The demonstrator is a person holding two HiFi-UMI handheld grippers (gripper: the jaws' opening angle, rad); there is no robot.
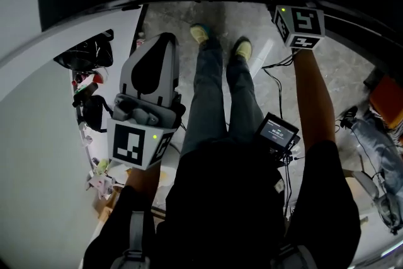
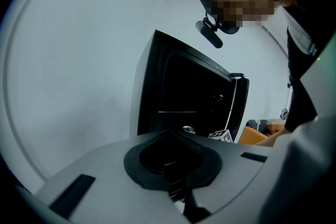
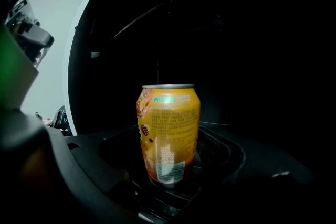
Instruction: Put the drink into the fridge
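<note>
Two grippers, one drink, one fridge.

1. Right gripper (image 3: 172, 183): jaws clamped on the can (image 3: 169, 128), gripping its lower half from either side. The orange can stands upright between them, lid up, with its base down in the gripper's dark pocket. Judged reason: an upright hold lets it go onto a shelf standing, with no turning needed.

2. Can, relative to the fridge (image 2: 157, 86): at the mouth of the fridge, with the dark interior filling the right gripper view behind and above it. Whether its base rests on a shelf cannot be told. The left gripper view shows only its lid, low against the open front.

3. Left gripper (image 2: 170, 152): jaws together, nothing between them. It hangs outside the fridge, well back from the opening and near the person's body. Judged reason: it is idle and out of the carrying arm's way.

4. Door (image 2: 239, 107): swung open at the fridge's far side, leaving the front clear for loading.

5. Wall (image 2: 79, 60): pale, behind the fridge.
</note>
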